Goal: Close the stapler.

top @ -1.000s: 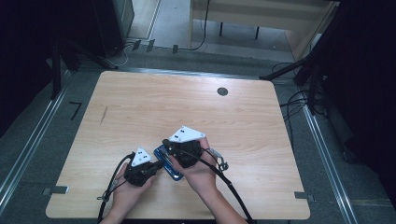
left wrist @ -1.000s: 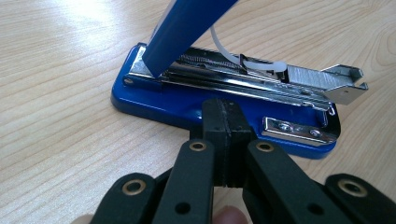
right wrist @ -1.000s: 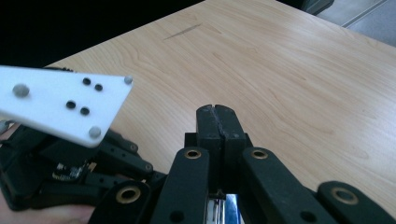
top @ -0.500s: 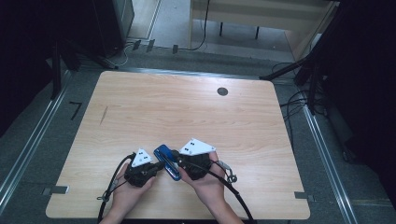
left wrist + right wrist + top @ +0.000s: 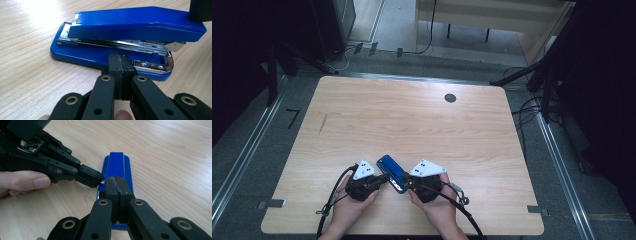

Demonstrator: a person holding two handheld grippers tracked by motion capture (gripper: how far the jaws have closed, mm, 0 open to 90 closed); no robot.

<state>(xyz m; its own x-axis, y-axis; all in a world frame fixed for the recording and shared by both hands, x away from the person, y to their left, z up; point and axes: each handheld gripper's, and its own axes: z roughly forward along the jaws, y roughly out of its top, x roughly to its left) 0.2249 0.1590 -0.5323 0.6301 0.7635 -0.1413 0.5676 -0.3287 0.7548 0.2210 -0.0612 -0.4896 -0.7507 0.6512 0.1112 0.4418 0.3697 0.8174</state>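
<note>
Near the table's (image 5: 362, 115) front edge we found the blue stapler (image 5: 392, 172) between both grippers. The left gripper (image 5: 122, 71), jaws closed and empty, met its base sideways, baring the chrome magazine; the right gripper (image 5: 116, 188), likewise closed, pressed on its rear end.

So the tabletop (image 5: 412, 120) is light wood-grain laminate with rounded corners, sitting in the middle of the frame. Up near its top edge, right of center, there's a small dark round cap (image 5: 450, 98). A short dark scuff (image 5: 323, 123) shows toward the left side. Only loose thing lying flat on it is a blue stapler (image 5: 391, 173), low in the frame, roughly center.
</note>
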